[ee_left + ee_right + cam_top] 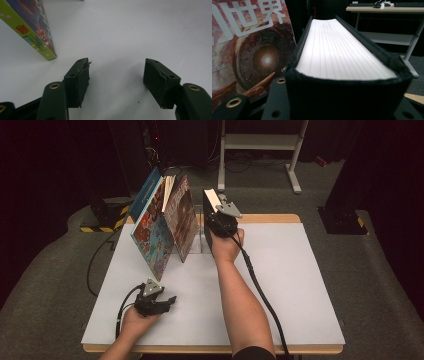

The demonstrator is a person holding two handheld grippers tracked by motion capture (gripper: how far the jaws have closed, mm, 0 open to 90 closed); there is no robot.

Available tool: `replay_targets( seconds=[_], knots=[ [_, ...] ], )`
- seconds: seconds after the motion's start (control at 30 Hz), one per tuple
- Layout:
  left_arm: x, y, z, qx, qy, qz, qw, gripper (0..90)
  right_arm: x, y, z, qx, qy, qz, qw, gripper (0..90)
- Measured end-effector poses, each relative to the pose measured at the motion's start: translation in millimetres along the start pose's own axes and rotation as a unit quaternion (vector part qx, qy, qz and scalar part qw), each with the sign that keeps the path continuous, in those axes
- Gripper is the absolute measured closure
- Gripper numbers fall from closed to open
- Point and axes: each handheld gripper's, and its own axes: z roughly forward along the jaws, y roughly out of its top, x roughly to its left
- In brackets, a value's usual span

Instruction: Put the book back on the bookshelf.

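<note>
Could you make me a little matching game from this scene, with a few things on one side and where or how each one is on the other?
Things:
1. black book
2. colourful picture book
3. left gripper
4. red-brown book

States:
A. leaning at the far left of the row of books
B. jaws open over bare table, nothing between them
C. held upright in the right gripper, white page edges on top
D. standing between the picture book and the black one

Pairs: 1-C, 2-A, 3-B, 4-D
</note>
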Motion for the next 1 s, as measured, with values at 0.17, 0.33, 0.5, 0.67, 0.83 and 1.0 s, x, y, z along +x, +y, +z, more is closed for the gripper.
replay_targets(
  seconds=[0.17,0.33,0.5,0.67,0.83,1.0],
  knots=[
    [-0.1,-0.1,-0.1,-0.001,0.000,0.000,1.0000,37.5,4.0,3.0,10.5,-0.007,-0.006,-0.004,1.0000,53.8],
    [0.0,0.1,0.0,-0.001,-0.003,-0.003,1.0000,37.5,7.5,4.6,18.0,-0.003,-0.010,-0.020,0.9997,53.7],
    [-0.2,0.0,0.1,-0.003,-0.003,-0.003,1.0000,37.6,8.8,1.9,24.6,-0.001,-0.013,-0.013,0.9998,53.8],
    [-0.4,-0.3,-0.1,-0.002,-0.003,-0.002,1.0000,37.6,7.2,-2.4,29.0,0.004,-0.014,-0.016,0.9998,53.7],
    [-0.6,-0.3,-0.1,-0.002,-0.003,-0.001,1.0000,37.8,4.5,-9.0,28.2,-0.005,-0.016,-0.009,0.9998,53.3],
    [-0.6,-0.6,-0.6,0.002,-0.002,0.007,1.0000,37.9,6.1,-15.4,22.0,-0.006,-0.017,-0.013,0.9998,52.6]
  ],
)
